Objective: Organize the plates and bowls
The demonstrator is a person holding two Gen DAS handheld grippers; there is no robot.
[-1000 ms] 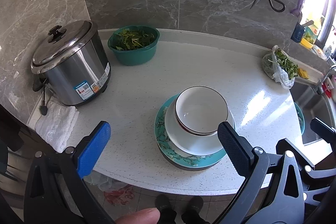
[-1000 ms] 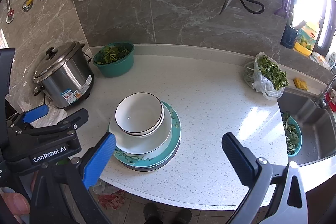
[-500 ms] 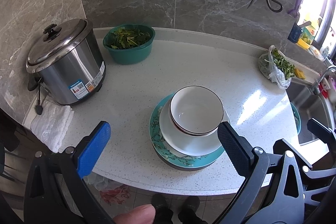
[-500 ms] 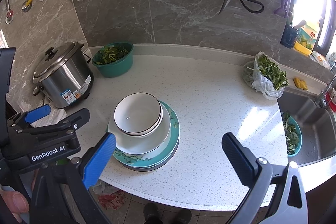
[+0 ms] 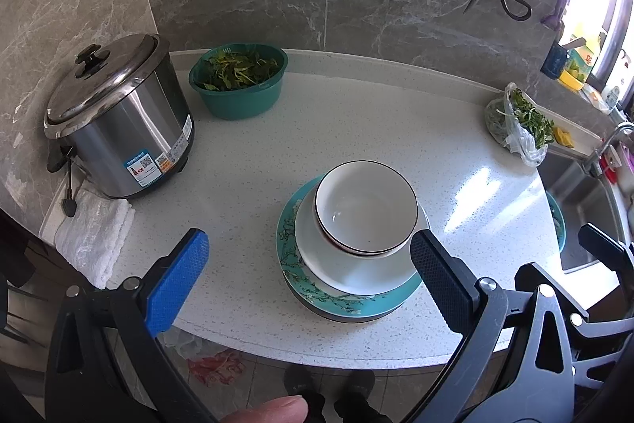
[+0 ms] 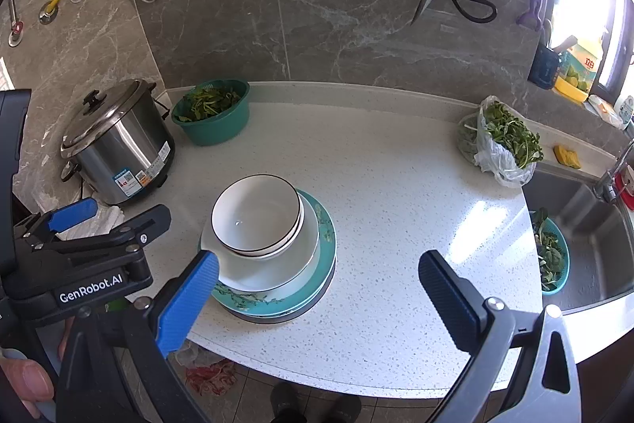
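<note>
So the dishes are all in one pile near the front edge of the white speckled counter (image 6: 396, 185): two white bowls (image 6: 256, 215) with dark rims nested on top, sitting in a white plate (image 6: 273, 264), which sits on a teal flowered plate (image 6: 321, 276), and there looks to be a darker plate under that, though only its edge shows. Biggest at the bottom, smallest on top, which is why it looks stable, but the bowls sit off-centre toward the left-back of the white plate, so it's not a perfectly tidy stack. Both claws are spread wide and holding nothing. The left gripper (image 5: 309, 272) hangs in front of the pile with the stack framed between its fingers, not touching it. The right gripper (image 6: 317, 296) is off to the right, its blue finger overlapping the white plate's rim in its view; I can't tell if that's contact or just the angle. My guess is the stacking part is basically done. The rice cooker (image 5: 119, 121), the green basin of leaves (image 5: 237, 82) and the bag of greens (image 6: 499, 141) all sit well apart from the pile, so there's room to work.
</note>
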